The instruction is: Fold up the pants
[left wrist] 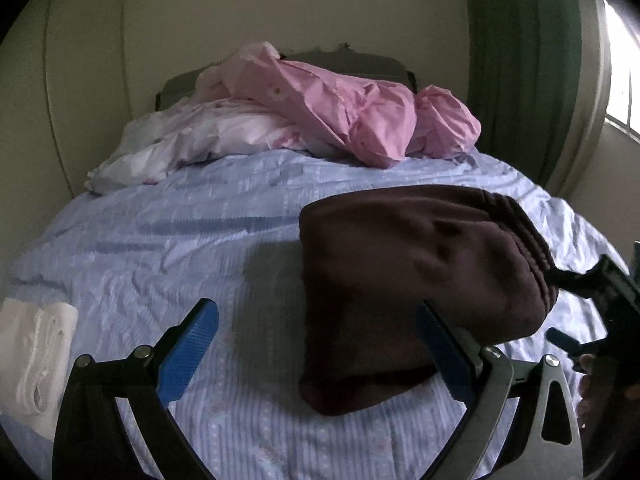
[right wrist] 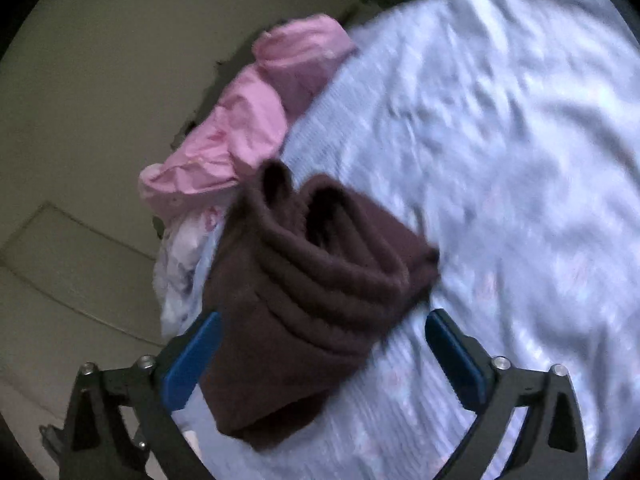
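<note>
The dark brown pants (left wrist: 420, 264) lie folded into a thick bundle on the light blue bed sheet (left wrist: 160, 248), right of the middle in the left wrist view. My left gripper (left wrist: 318, 346) hangs open just short of them, its right pad in front of the bundle's near edge. At that view's right edge my right gripper (left wrist: 560, 306) stands beside the stacked fold edges, held by a hand (left wrist: 592, 384). In the blurred, tilted right wrist view the pants (right wrist: 304, 280) sit between the wide jaws of my right gripper (right wrist: 324, 356). The right pad is clear of the cloth, and the gripper is open.
A crumpled pink cover (left wrist: 340, 116) and white bedding (left wrist: 192, 140) are heaped at the bed's far end against the wall. A folded white cloth (left wrist: 36, 352) rests at the near left. A green curtain (left wrist: 524, 64) and a window are at the right.
</note>
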`<state>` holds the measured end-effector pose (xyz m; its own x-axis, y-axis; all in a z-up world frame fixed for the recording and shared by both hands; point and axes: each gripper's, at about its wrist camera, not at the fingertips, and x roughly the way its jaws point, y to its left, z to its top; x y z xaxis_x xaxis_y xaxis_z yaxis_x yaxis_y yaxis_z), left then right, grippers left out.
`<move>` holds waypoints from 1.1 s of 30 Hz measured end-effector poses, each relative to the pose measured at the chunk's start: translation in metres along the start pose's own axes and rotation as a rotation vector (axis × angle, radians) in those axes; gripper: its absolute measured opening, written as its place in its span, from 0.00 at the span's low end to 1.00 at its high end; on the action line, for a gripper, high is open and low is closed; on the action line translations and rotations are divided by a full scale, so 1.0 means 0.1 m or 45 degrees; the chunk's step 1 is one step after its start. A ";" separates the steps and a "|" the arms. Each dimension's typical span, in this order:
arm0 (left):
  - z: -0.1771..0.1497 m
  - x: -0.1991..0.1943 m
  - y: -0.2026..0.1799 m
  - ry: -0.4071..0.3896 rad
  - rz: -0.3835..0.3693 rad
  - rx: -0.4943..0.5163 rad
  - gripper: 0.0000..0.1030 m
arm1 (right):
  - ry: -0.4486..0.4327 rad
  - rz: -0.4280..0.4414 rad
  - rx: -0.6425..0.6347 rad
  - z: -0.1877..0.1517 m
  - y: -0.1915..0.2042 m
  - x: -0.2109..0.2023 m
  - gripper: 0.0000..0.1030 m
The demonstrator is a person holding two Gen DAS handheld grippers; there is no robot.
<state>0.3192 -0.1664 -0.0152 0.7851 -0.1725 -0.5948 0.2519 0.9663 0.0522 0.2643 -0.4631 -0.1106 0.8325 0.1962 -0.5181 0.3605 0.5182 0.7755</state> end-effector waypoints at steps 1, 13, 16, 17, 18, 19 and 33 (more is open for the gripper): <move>-0.01 0.00 -0.02 -0.005 0.009 0.012 0.98 | 0.030 0.014 0.006 -0.02 -0.05 0.08 1.00; -0.18 0.28 -0.23 0.071 0.018 0.081 0.98 | 0.103 0.238 0.275 -0.05 -0.52 0.57 1.00; -0.19 0.32 -0.22 0.071 0.022 0.070 0.98 | 0.101 0.267 0.254 -0.02 -0.53 0.65 1.00; -0.19 0.33 -0.22 0.071 0.025 0.066 0.98 | 0.100 0.266 0.235 -0.01 -0.52 0.66 1.00; -0.19 0.34 -0.20 0.070 0.034 0.056 0.98 | 0.090 0.259 0.213 0.01 -0.50 0.68 1.00; -0.18 0.36 -0.19 0.071 0.036 0.050 0.98 | 0.080 0.250 0.205 0.03 -0.50 0.69 1.00; 0.37 0.88 0.25 0.255 -0.187 -0.126 0.98 | -0.092 0.029 0.101 0.16 -0.29 0.76 1.00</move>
<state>0.4151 -0.1647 -0.0364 0.6142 -0.2806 -0.7376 0.2905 0.9494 -0.1193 0.3243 -0.4768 -0.1668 0.8680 0.1451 -0.4748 0.3710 0.4460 0.8145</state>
